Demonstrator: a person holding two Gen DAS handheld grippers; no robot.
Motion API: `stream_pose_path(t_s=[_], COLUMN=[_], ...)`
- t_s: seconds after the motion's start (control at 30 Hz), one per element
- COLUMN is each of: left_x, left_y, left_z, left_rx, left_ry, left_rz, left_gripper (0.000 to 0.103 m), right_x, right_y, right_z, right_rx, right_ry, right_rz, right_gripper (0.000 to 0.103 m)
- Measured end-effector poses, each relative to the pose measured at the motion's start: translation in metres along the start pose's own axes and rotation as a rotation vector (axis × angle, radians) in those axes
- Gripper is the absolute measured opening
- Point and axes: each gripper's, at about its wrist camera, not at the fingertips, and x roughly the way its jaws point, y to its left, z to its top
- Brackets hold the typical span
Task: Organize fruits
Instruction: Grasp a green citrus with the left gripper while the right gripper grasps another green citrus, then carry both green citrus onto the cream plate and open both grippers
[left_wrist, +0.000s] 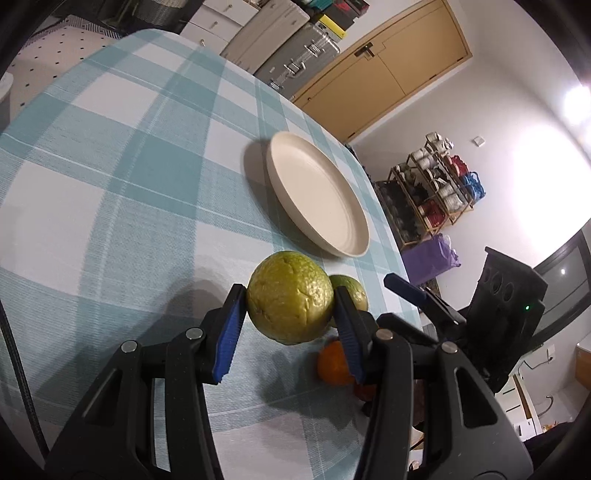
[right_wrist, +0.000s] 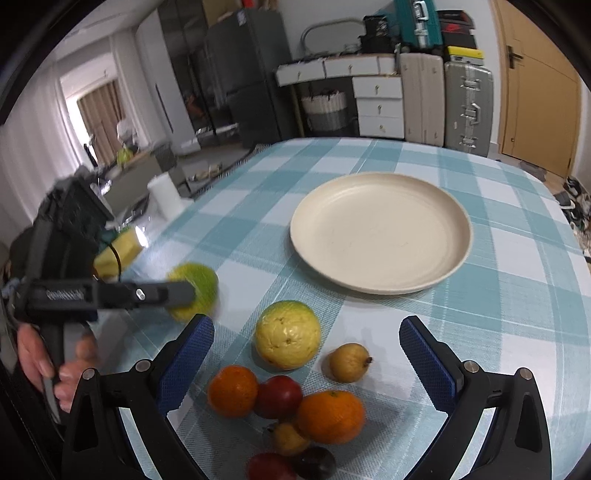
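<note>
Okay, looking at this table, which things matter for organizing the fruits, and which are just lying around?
Part of the job:
green guava held in the left tool
second guava
oranges
red fruits
small yellow fruits
cream plate

Just lying about:
suitcases
white drawers
paper roll

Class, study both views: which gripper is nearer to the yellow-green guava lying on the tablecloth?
Right. The right gripper has open jaws either side of the guava, apart from it. The left gripper, off to one side, grips another green fruit.
</note>
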Motion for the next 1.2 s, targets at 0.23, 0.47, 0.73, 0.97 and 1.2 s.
stream_pose_path(t_s=[0.23,0.47,0.73,0.97,1.2], left_x=[-0.021,-0.028,-0.029,-0.022,-0.004], left_y=[0.014,0.013,0.005,-0.010,-0.034], left_z=[-0.002,-0.005,0.000,0.011,0.034], left_rx=[-0.006,0.001,0.018,0.041,0.084], left_ry=[-0.020,-0.029,-0.030,-0.033,-0.024], left_rz=[0.013,0.024,0.043,0.072,0.074], left_gripper=[0.045,0.045,0.045,0.045,0.045], right_x=[0.024,0.043,0.049,0.026,0.002], right_y=[0.014,0.021,0.022,0.001,-0.033], right_z=[0.006,0.007,0.005,0.016,0.038], right_rx=[-0.064,-0.112,-0.131,-0.010,0.104], right_ry=[0.069,0.144,0.173,0.071,-0.044], right_rz=[-0.008,-0.037,-0.032,0.062,0.137], right_gripper=[0.101,0.074,0.049,0.048,0.048])
